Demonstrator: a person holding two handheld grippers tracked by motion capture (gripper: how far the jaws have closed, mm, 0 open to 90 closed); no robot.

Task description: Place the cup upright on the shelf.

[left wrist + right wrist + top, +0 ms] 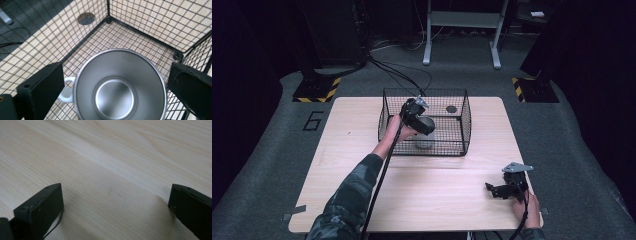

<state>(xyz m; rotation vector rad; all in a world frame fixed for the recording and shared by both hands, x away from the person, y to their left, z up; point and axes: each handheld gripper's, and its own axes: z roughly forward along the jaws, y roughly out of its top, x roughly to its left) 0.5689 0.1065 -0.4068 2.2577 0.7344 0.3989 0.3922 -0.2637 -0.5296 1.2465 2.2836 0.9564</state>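
Two grippers, both w/ jaws wide. Left gripper (113, 87) over round steel mug w/ white handle (119, 87) in black wire basket (462, 131); mug betw. jaws, untouched. Likely step: grasp or release, can't tell. Right gripper (115, 207) idle over wood table (112, 157).

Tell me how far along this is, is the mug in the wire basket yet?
Looks done: the steel mug stands upright inside the wire basket. In hand: the left gripper hangs over it, jaws spread either side of the rim, not touching. The right gripper rests open on the table. Left, probably: lifting the left gripper out.
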